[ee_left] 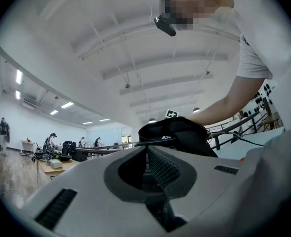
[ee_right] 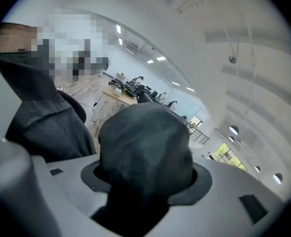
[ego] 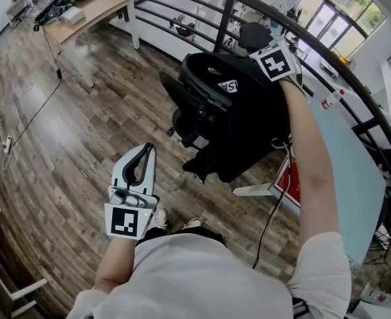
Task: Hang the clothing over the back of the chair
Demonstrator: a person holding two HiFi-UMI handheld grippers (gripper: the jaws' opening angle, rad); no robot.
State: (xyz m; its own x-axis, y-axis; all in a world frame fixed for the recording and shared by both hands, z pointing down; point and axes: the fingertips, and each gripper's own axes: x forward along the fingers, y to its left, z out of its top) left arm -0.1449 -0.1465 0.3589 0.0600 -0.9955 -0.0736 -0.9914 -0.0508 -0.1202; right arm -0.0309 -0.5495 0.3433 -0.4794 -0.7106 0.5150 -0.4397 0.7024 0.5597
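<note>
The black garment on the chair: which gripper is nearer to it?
Right. The right gripper is at the black garment's top, fabric between its jaws; the left gripper hangs by the person's torso, apart from it, jaws together.

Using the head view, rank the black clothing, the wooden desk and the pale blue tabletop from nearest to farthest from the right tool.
1. Black clothing: between its jaws.
2. Pale blue tabletop: close by, right.
3. Wooden desk: across the floor, upper left.

Two tongs (ego: 144, 153) (ego: 275, 64), one chair (ego: 205, 100), one black garment (ego: 248, 125), one wooden desk (ego: 95, 12).
</note>
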